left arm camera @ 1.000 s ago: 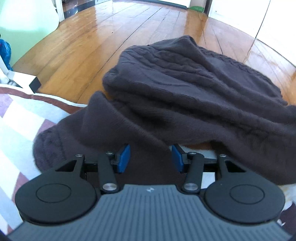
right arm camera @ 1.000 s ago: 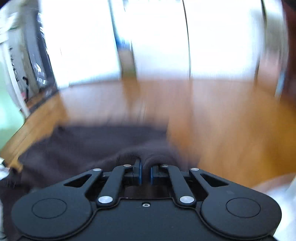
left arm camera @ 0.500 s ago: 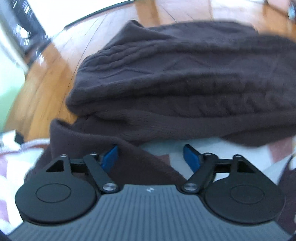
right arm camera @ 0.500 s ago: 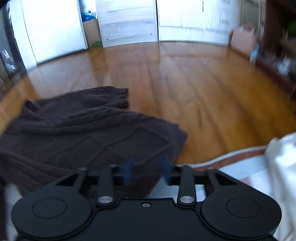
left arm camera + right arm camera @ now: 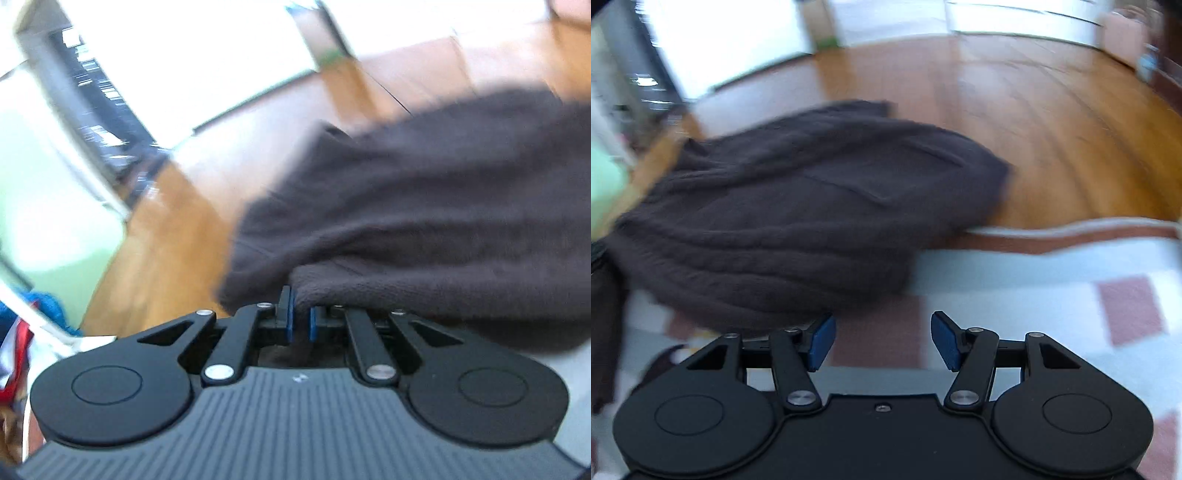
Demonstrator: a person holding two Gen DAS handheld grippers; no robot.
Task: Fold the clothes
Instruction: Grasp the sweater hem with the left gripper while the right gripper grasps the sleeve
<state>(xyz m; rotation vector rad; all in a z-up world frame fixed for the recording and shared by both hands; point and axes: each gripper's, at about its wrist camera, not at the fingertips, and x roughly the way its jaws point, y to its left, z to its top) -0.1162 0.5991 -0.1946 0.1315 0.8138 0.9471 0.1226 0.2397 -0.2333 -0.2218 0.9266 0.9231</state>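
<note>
A dark brown cable-knit sweater (image 5: 424, 206) fills the right of the blurred left wrist view. My left gripper (image 5: 300, 317) is shut on a fold of its edge, which bulges up between the blue pads. In the right wrist view the same sweater (image 5: 798, 221) lies in a heap over the far edge of a checked blanket (image 5: 1052, 295). My right gripper (image 5: 882, 339) is open and empty, just in front of the heap's near edge, with a pad (image 5: 822, 339) close to the knit.
A wooden floor (image 5: 1052, 122) lies beyond the blanket's brown border. White cupboards (image 5: 731, 40) stand at the back. A pale green wall (image 5: 55, 221) and blue and red cloth (image 5: 37, 314) are at the left.
My left gripper has closed on the sweater's edge and swung left. My right gripper has let go of the sweater, opened wide and drawn back over the blanket.
</note>
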